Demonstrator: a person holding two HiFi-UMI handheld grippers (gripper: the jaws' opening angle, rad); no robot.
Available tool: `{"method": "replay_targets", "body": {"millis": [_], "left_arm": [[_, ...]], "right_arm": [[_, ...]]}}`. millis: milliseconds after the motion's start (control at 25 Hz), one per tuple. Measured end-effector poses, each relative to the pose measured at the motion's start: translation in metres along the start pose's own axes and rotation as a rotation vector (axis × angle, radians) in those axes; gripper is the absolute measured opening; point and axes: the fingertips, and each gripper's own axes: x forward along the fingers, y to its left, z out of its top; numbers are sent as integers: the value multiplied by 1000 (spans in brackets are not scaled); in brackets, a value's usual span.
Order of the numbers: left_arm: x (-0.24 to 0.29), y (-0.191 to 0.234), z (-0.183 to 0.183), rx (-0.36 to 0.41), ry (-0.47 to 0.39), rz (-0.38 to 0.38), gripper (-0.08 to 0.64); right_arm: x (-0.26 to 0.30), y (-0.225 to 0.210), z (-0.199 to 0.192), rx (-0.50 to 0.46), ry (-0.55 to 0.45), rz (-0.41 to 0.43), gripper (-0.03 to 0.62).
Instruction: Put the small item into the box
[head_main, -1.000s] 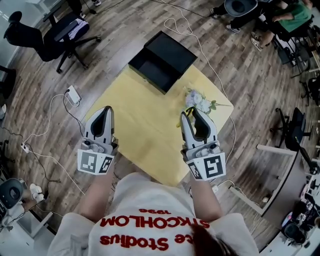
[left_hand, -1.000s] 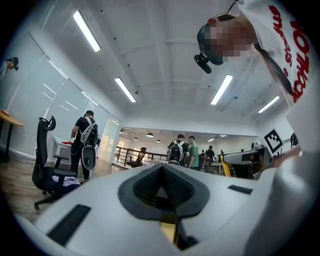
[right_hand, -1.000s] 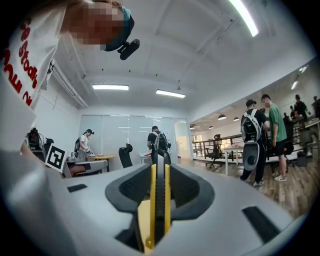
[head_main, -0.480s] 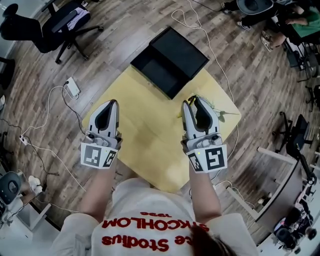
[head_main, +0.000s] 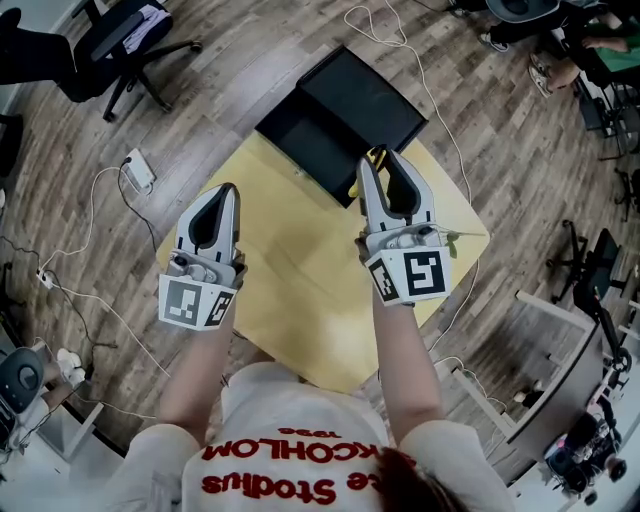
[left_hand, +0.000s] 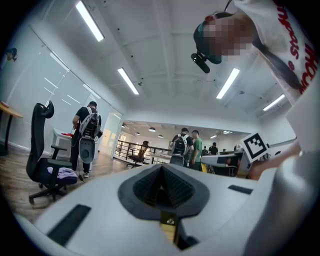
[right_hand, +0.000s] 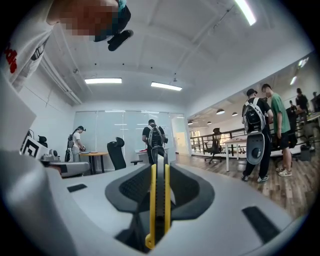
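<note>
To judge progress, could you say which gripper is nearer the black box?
Right. The right gripper, clamping a cutter, is at the near edge of the black box; the left gripper hovers back over the table.

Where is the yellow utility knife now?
The utility knife is clamped in the right gripper; in the head view that gripper hovers right of centre, at the near edge of the black box.

Box edge behind right hand-held gripper, yellow item kind unclear

Legible print: one item only.
Your white shirt carries red lettering, upside down in the head view: "STOCKHOLM", partly hidden.
</note>
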Motion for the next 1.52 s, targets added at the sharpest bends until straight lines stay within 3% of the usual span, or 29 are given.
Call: {"method": "replay_targets", "body": {"millis": [320, 600, 880, 1120, 1240, 1360, 1520], "left_arm": [[1, 7, -11, -17, 24, 12, 2], [-7, 17, -17, -24, 37, 29, 2], [-9, 18, -18, -31, 39, 41, 2], [-17, 12, -22, -31, 47, 46, 2], [-23, 12, -22, -34, 46, 62, 2], [-29, 14, -20, -33, 46, 75, 2], [-34, 12, -19, -29, 42, 88, 2]], "right_arm": [[43, -15, -70, -1, 166, 0, 117], [70, -11, -114, -111, 340, 13, 118], [102, 6, -150, -199, 613, 119, 118], [111, 6, -175, -122, 750, 163, 120], [108, 7, -184, -131, 814, 172, 124], [110, 8, -182, -141, 812, 168, 133], [107, 1, -161, -149, 683, 140, 86]]}}
